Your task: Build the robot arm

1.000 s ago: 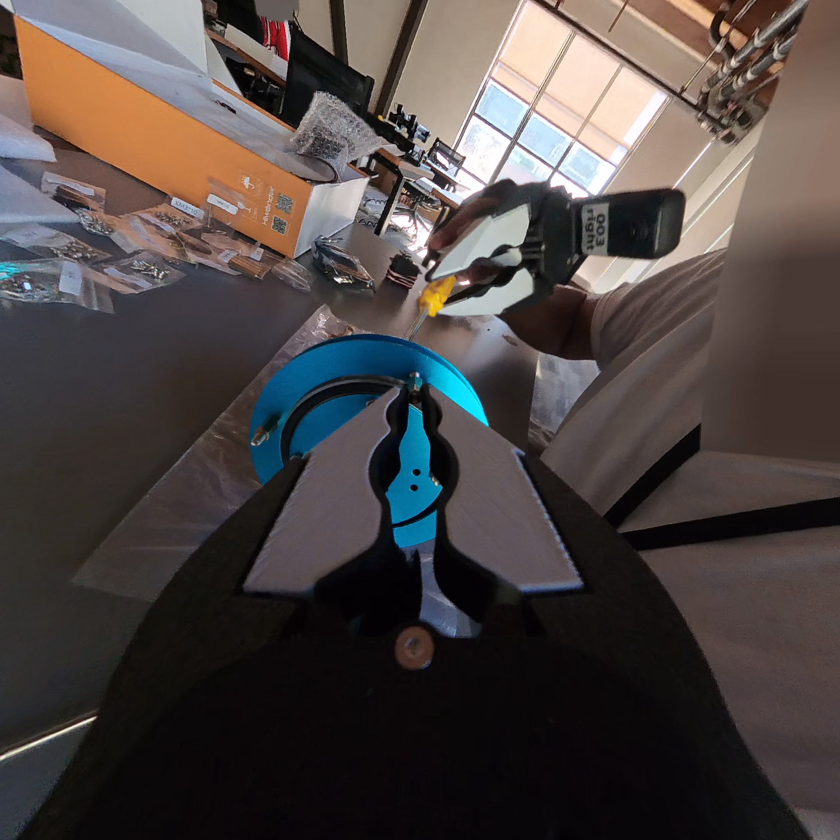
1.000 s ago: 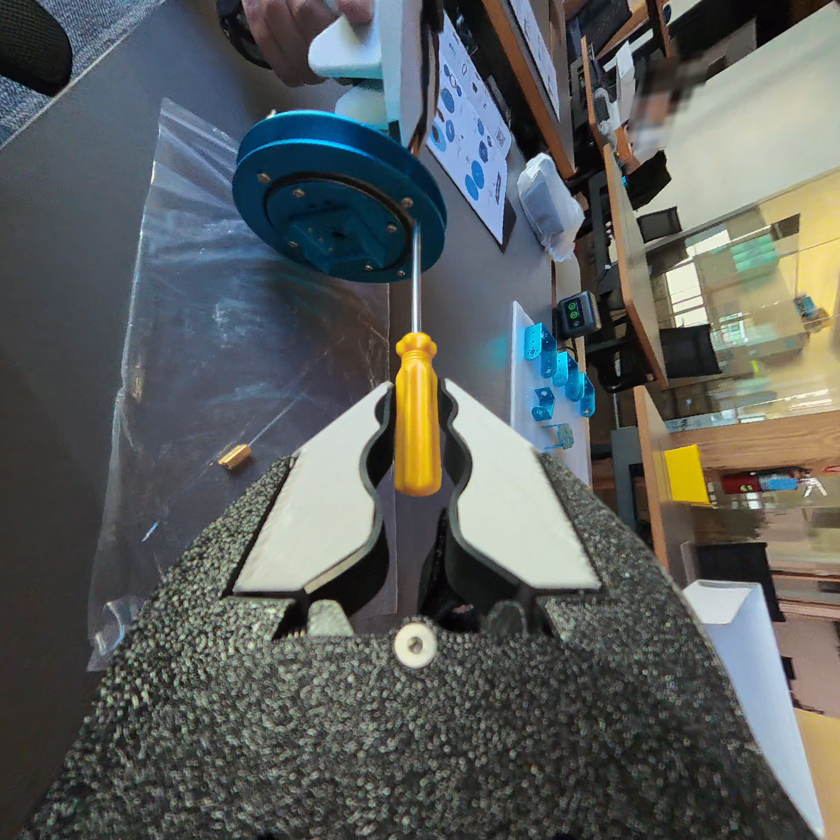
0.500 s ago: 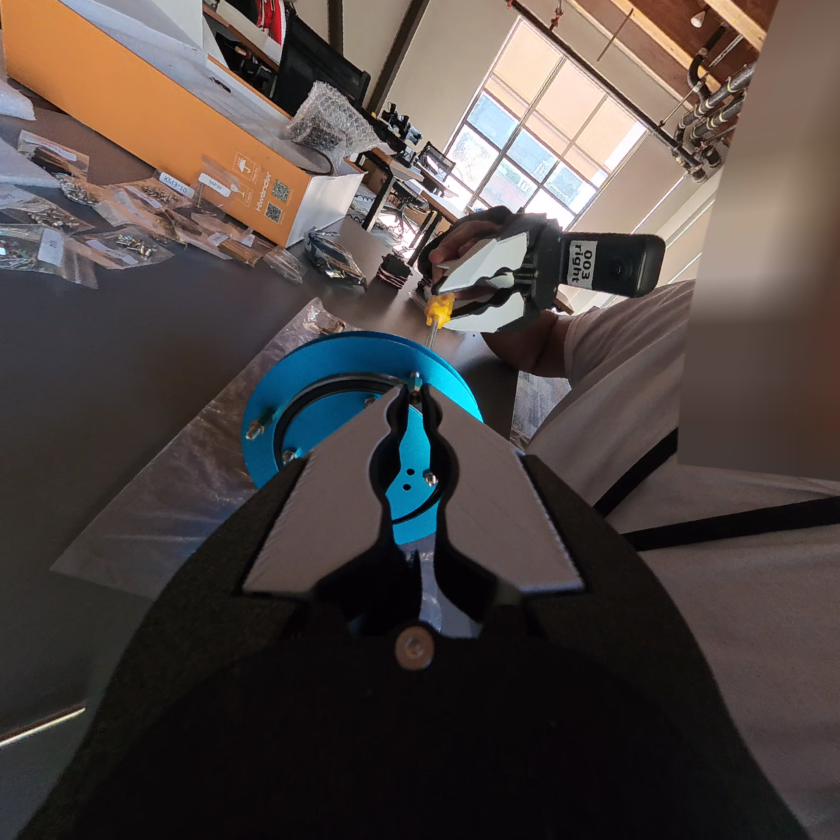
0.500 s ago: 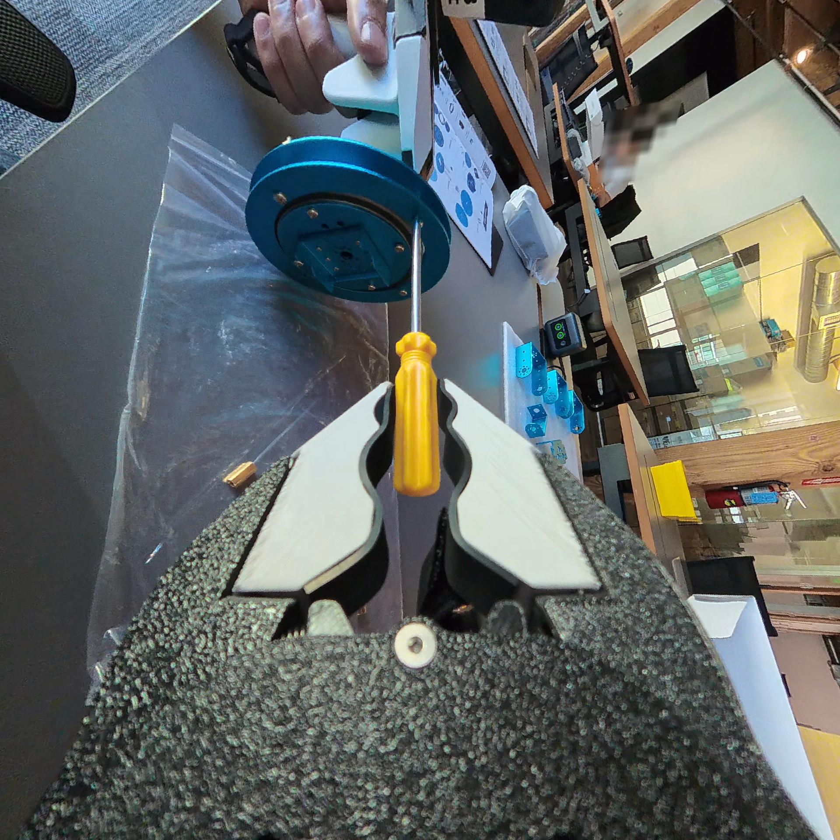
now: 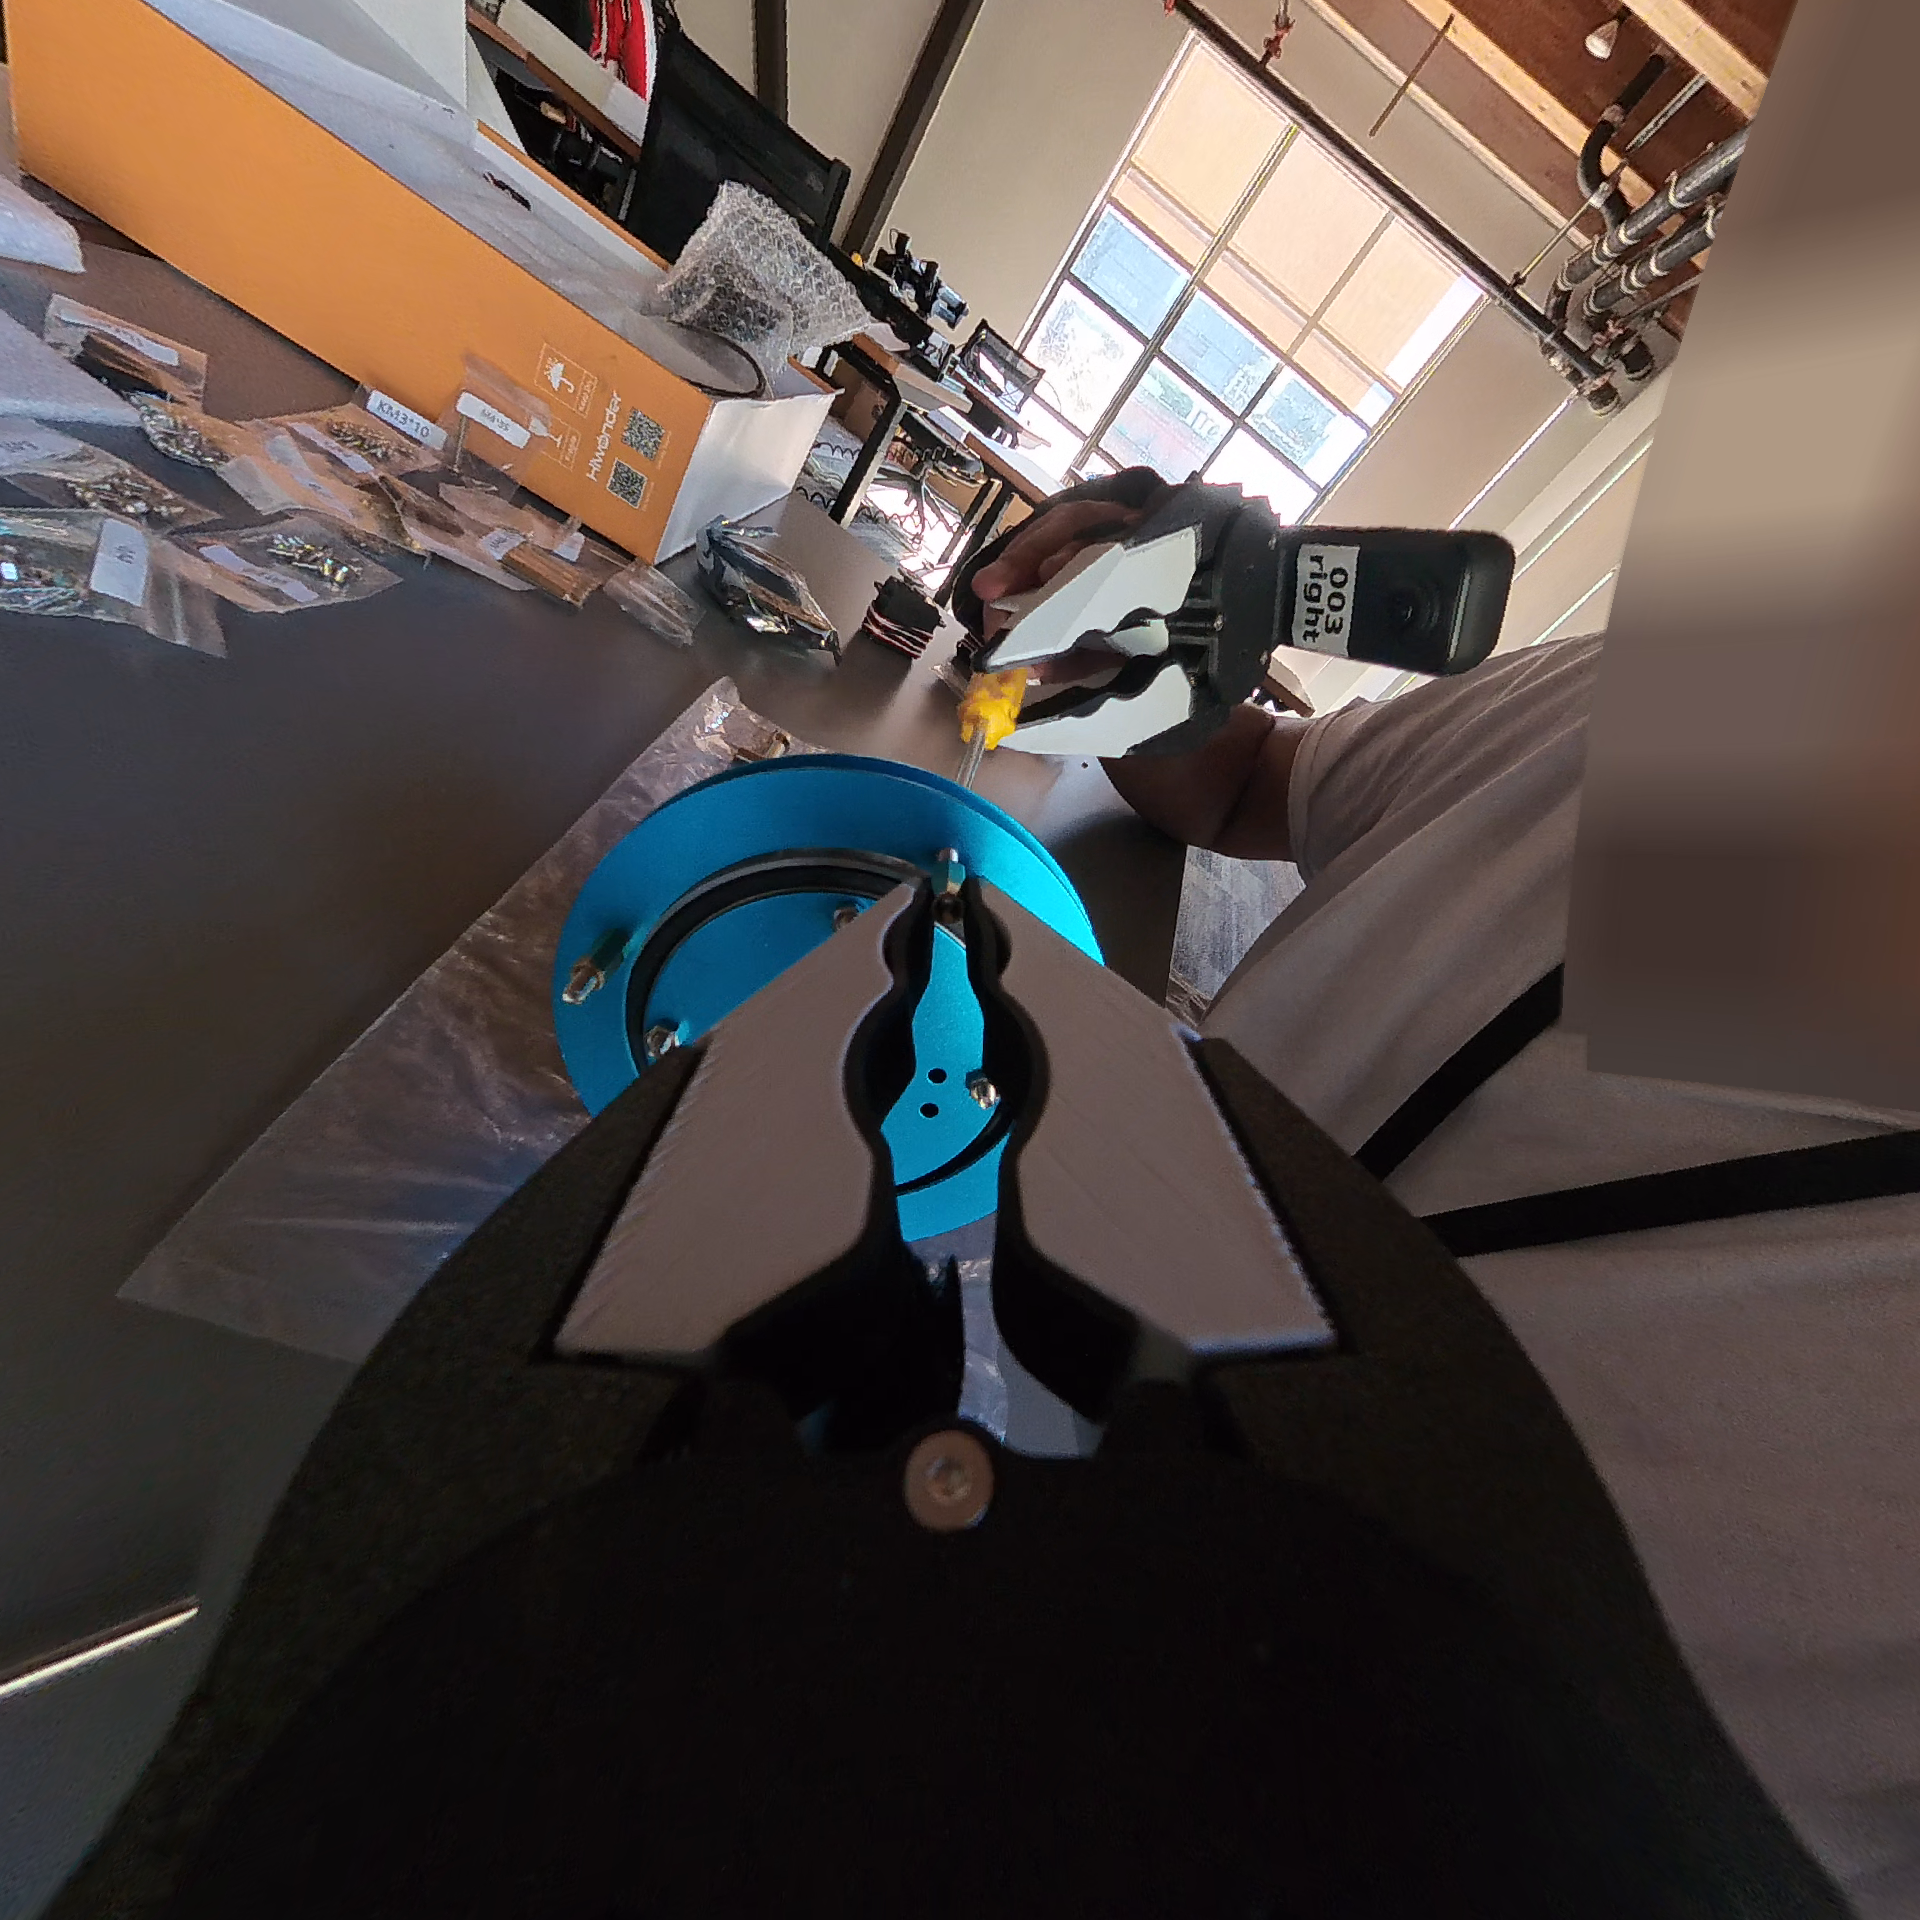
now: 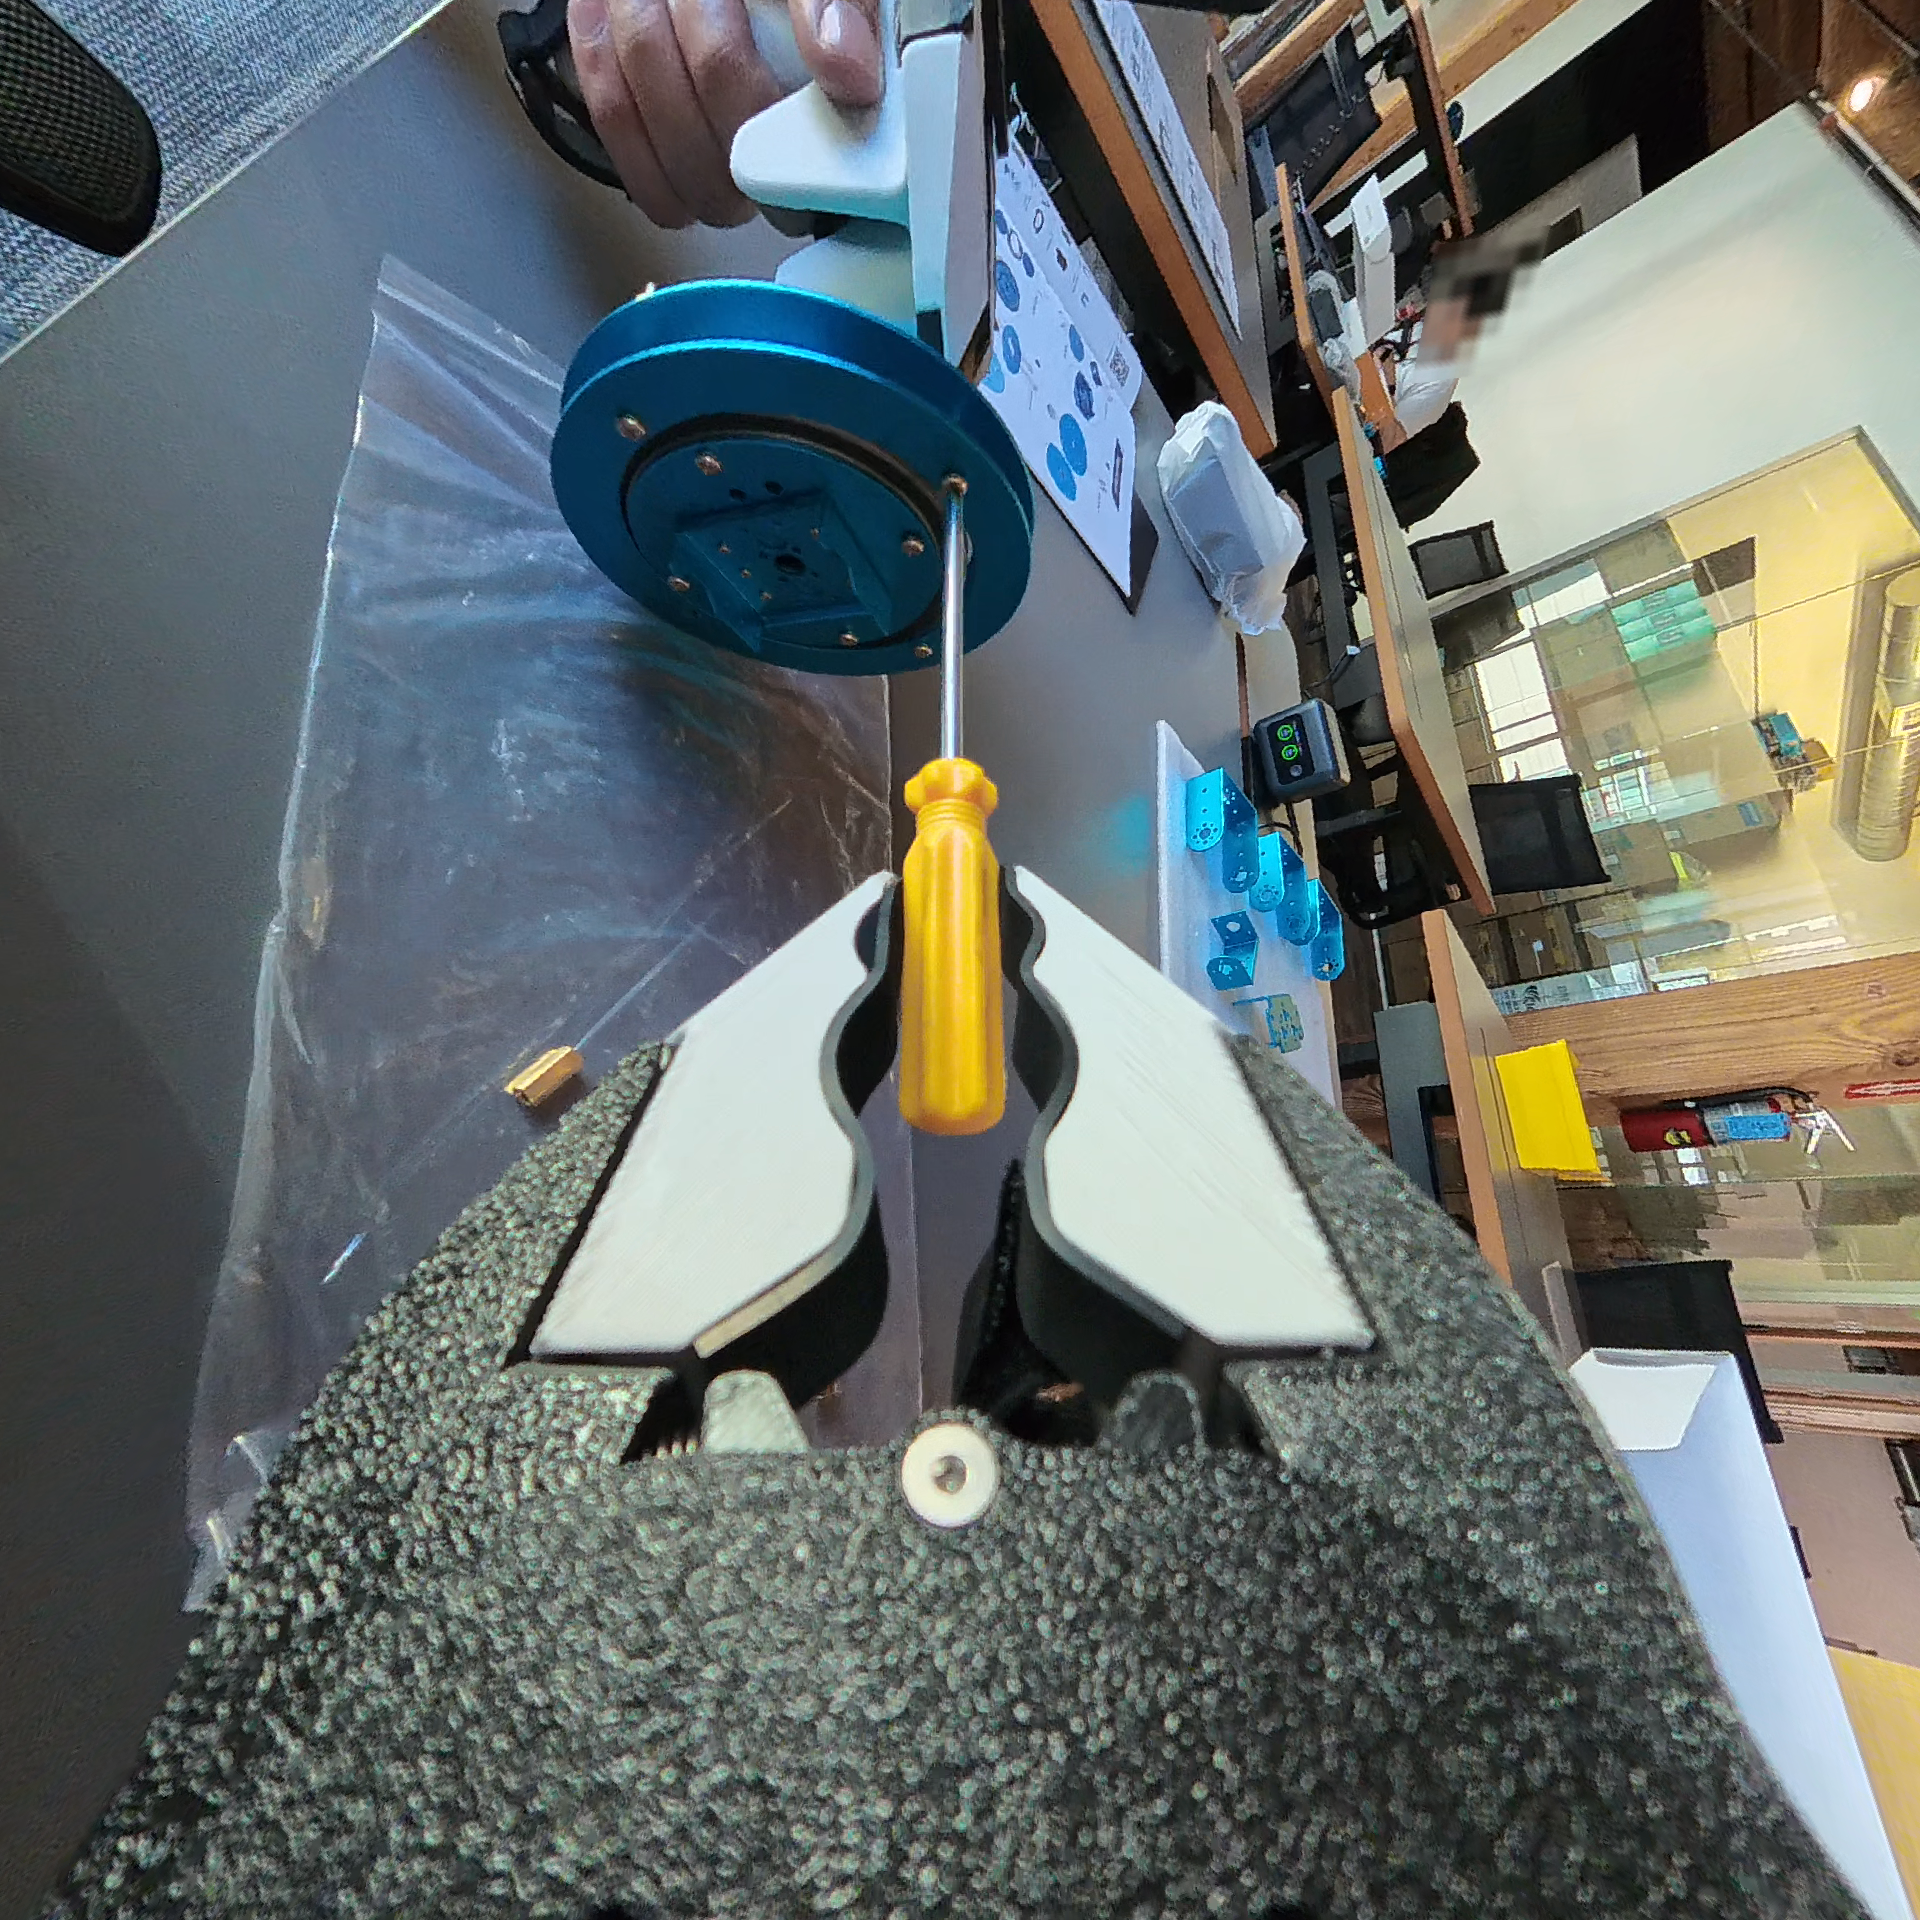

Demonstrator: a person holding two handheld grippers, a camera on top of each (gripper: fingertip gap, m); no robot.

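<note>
A matt blue anodised metal disc (image 6: 790,488) is resting on a crinkled glossy clear plastic bag (image 6: 499,831); the screwdriver (image 6: 951,956) is showing a smooth yellow plastic handle and polished steel shaft.

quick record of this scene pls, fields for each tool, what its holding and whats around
left tool: shut on the blue disc assembly, gripping its rim and holding it on edge
right tool: shut on the yellow-handled screwdriver
screwdriver tip: at a screw near the disc's rim
under the disc: clear plastic bag on the grey table
loose part: brass standoff on the bag
nearby: orange box, small bags of screws, blue brackets, printed instruction sheet
</note>
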